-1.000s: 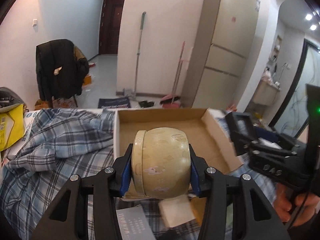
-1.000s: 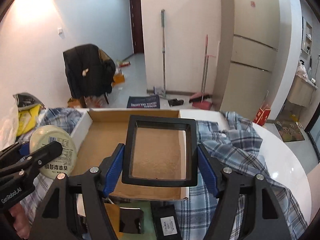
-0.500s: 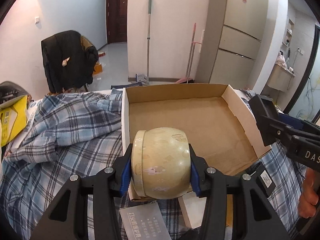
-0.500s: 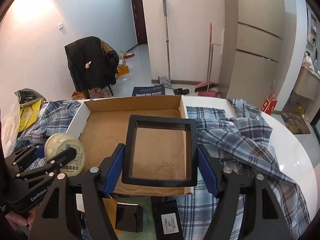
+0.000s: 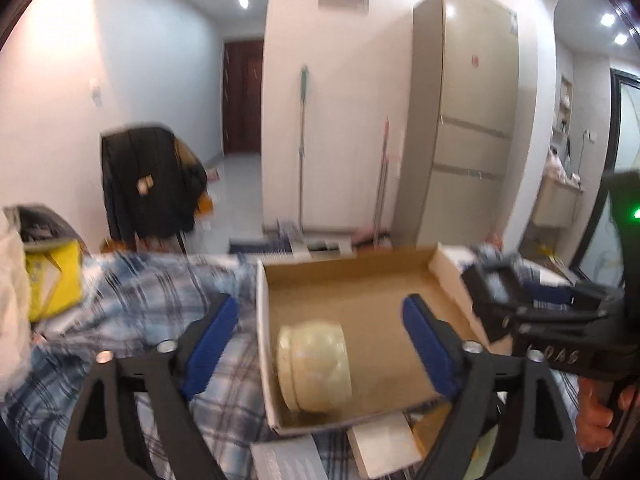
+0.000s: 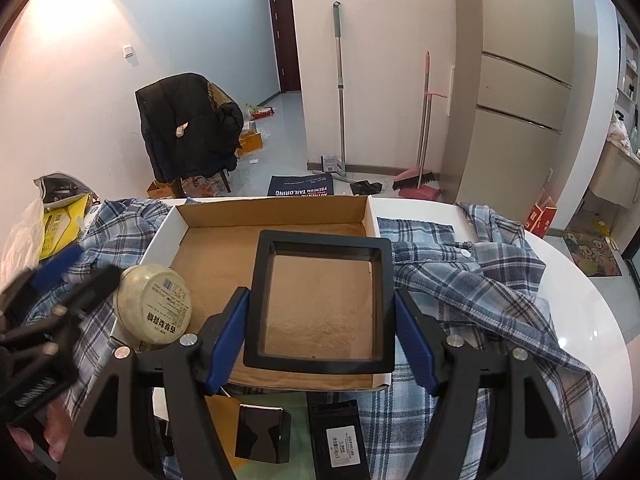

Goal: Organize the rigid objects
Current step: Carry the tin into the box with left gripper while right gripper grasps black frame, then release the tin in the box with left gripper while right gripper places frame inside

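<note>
A cream round jar [image 5: 314, 364] lies on its side in the near left corner of the shallow cardboard box [image 5: 344, 266]. My left gripper [image 5: 320, 304] hangs over it with its jaws opening, and both blue pads stand clear of the jar. In the right wrist view the jar [image 6: 154, 304] shows its labelled base, and the left gripper [image 6: 80, 276] is a blur beside it. My right gripper [image 6: 320, 296] is shut on a black square frame [image 6: 322, 237], held above the box [image 6: 272, 202]. That frame [image 5: 496, 292] also shows at the right of the left wrist view.
A blue plaid shirt [image 6: 460, 280] is spread over the white round table [image 6: 580, 300] on both sides of the box. Two small black boxes [image 6: 260, 428] [image 6: 338, 440] lie at the near edge. A yellow bag [image 6: 60, 220] sits far left.
The left gripper has opened and let go of the jar, which now rests in the box's near left corner. The left view has tilted upward. The right gripper still holds the frame.
</note>
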`<state>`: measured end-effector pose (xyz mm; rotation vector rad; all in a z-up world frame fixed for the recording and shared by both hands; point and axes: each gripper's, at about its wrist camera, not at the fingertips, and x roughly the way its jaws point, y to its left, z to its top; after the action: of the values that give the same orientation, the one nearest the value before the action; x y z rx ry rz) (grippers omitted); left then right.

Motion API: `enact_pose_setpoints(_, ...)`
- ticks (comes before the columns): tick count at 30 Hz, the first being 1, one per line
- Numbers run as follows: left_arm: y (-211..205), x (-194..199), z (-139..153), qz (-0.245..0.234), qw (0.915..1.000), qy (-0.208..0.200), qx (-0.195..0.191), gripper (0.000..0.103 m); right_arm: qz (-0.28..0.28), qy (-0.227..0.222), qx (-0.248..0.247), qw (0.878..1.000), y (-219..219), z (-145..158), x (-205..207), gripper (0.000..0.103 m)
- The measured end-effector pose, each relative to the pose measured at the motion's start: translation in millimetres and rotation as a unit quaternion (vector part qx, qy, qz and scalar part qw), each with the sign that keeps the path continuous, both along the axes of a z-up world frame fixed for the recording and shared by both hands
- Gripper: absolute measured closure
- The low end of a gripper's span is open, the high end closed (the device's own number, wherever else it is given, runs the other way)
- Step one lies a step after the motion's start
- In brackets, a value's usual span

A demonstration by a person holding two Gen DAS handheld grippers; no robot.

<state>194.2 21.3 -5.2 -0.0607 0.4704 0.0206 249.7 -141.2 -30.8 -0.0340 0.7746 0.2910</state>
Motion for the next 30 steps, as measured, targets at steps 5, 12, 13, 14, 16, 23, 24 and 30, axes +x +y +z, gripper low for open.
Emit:
enact_pose_setpoints(5, 2.8, -9.5, 10.7, -0.01, 0.9993, -0.03, -0.019, 0.013, 0.003, 0.005, -0.004, 1.0, 1.9, -5.4, 2.5, 0.034)
enact_pose_setpoints(12, 0.1, -14.5, 12.9, -0.002, 0.9987, -0.051, -0.001, 0.013, 0.018, 0.021, -0.021, 0.999, 11.3, -19.5, 5.2, 0.034)
enact_pose_setpoints(13, -0.8, -15.5, 11.6, 0.0, 0.9985, -0.055, 0.001, 0.013, 0.019, 0.024, -0.023, 0.999, 12.0, -21.8, 5.3, 0.034)
enact_pose_setpoints(14, -1.3, -15.9, 12.0, 0.001, 0.9984, -0.056, 0.002, 0.013, 0.02, 0.028, -0.026, 0.999, 12.9, -23.7, 5.8, 0.034)
enact_pose_setpoints(16, -1.0, -16.7, 12.8, 0.004, 0.9983, -0.059, 0.001, 0.013, 0.021, 0.032, -0.032, 0.999, 14.2, -27.0, 6.6, 0.034)
enact_pose_setpoints(23, -3.1, -23.7, 16.6, 0.015, 0.9973, -0.07, 0.013, 0.013, 0.03, 0.037, -0.036, 0.998, 17.2, -32.0, 7.2, 0.034)
enact_pose_setpoints(24, -3.8, -25.3, 16.8, 0.016, 0.9971, -0.072, 0.016, 0.013, 0.029, 0.036, -0.039, 0.998, 17.8, -31.9, 7.2, 0.033)
enact_pose_setpoints(30, -3.9, -39.8, 39.7, 0.02, 0.9956, -0.089, 0.02, 0.013, 0.014, 0.016, -0.036, 0.999, 12.3, -12.5, 0.3, 0.03)
